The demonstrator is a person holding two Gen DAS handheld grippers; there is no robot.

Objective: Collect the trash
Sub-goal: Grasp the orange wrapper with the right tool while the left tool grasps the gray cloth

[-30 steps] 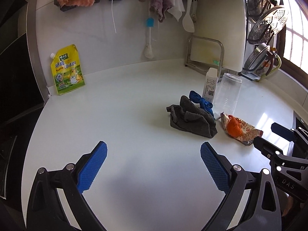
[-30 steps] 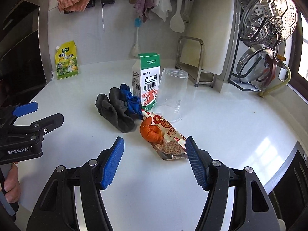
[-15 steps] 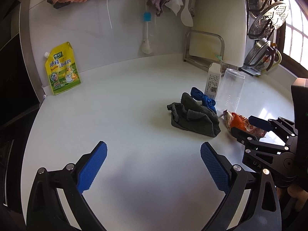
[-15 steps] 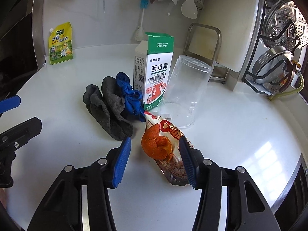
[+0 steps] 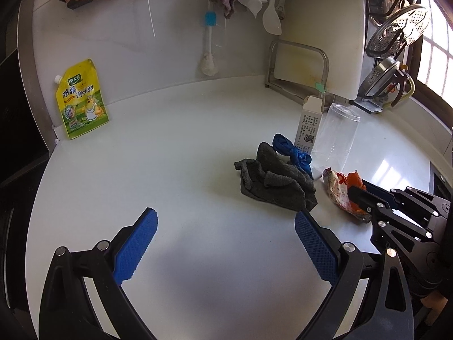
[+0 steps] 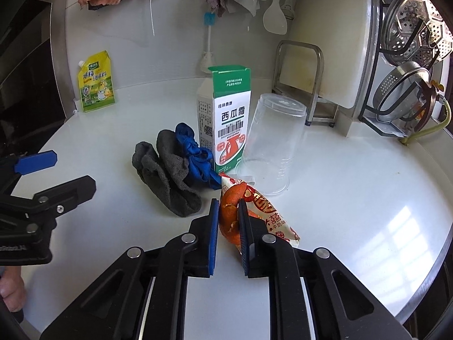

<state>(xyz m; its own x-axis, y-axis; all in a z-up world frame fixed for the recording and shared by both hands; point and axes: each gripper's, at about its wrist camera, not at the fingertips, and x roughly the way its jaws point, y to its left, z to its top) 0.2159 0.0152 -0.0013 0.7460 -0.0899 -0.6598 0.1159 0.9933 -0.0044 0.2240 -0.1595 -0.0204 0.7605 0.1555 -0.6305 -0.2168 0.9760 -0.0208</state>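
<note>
An orange peel [image 6: 229,212] lies on a red and white snack wrapper [image 6: 271,215] on the white counter. My right gripper [image 6: 228,212] is shut on the orange peel, its blue pads pressing both sides. In the left wrist view the wrapper [image 5: 338,189] and peel [image 5: 354,178] show at the right with the right gripper [image 5: 368,195] on them. My left gripper [image 5: 225,243] is open and empty over bare counter, left of the pile. A green and white carton [image 6: 230,130], a clear upturned cup [image 6: 271,144], a grey cloth [image 6: 167,172] and a blue cloth [image 6: 195,155] stand just behind.
A yellow seasoning pouch [image 5: 82,99] leans on the back wall at the left. A cutting board in a metal rack [image 6: 325,39] and steamer baskets [image 6: 416,31] stand at the back right. Cloths and utensils hang on the wall. The counter edge [image 6: 424,277] curves at the right.
My right gripper has moved forward and closed its jaws onto the orange peel. The left gripper has stayed open and nearly still.
</note>
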